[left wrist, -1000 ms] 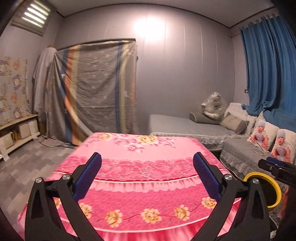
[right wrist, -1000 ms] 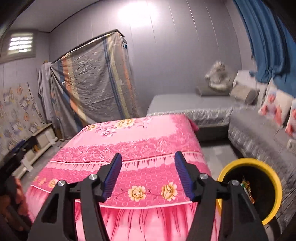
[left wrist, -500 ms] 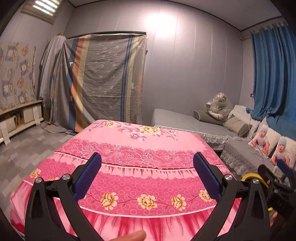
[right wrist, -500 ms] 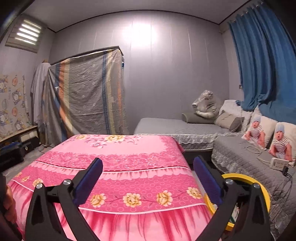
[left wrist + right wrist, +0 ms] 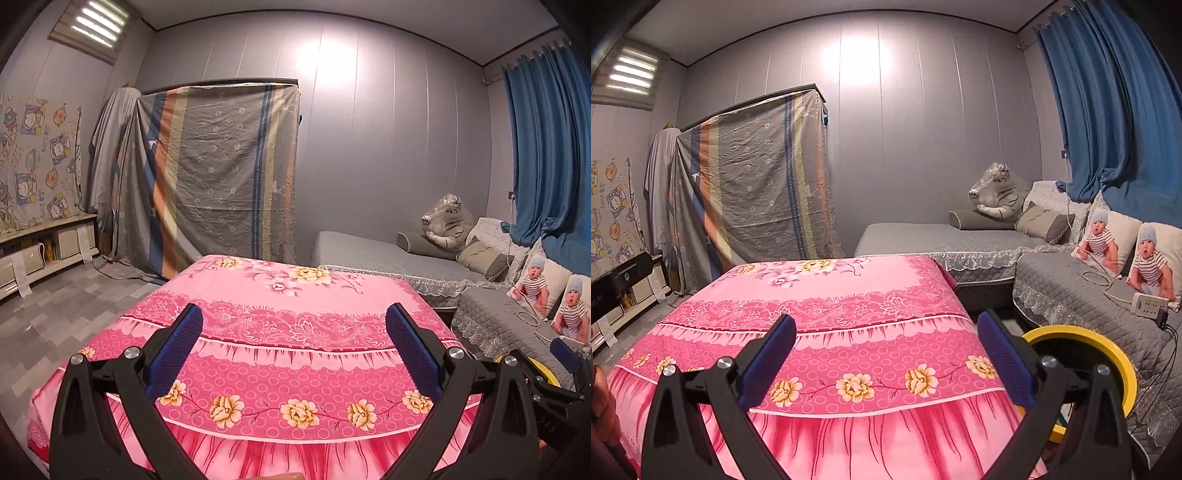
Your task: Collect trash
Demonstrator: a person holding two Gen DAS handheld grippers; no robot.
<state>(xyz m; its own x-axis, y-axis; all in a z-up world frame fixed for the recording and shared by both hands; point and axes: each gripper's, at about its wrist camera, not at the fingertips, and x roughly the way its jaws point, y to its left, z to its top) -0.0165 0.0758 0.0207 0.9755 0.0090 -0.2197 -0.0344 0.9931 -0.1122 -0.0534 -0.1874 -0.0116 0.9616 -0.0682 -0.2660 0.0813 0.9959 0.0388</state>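
Grey panelled walls and a grey brick-pattern floor frame the left wrist view, with a low bench under a pink floral cloth [image 5: 295,332] filling the middle; the cloth looks soft and printed, with a lacy band, yellow flowers and a pleated frill hanging over the near edge. The left gripper [image 5: 293,350] has its jaws spread wide with nothing between them, ribbed blue pads on black plastic arms. Off to the right edge you can just catch a sliver of the yellow bin rim [image 5: 543,371] behind the right gripper [image 5: 569,360]. Honestly I can't spot any trash on the cloth from here. Over in the right wrist view it's the same bench, and the right gripper [image 5: 886,354] is also gaping fully, empty. The trash bin [image 5: 1108,354] sits on the floor just beside the bench's right corner, round, dark inside, with a glossy yellow rim, and something colourful peeks out low inside it, too hidden to name. A quilted grey sofa [image 5: 1071,280] with a lace trim runs behind it, with a power strip [image 5: 1148,304] and cable on top. My guess is the drop is already done, so the smart move is to scan round the bench and floor for leftovers and keep the jaws wide on the approach.
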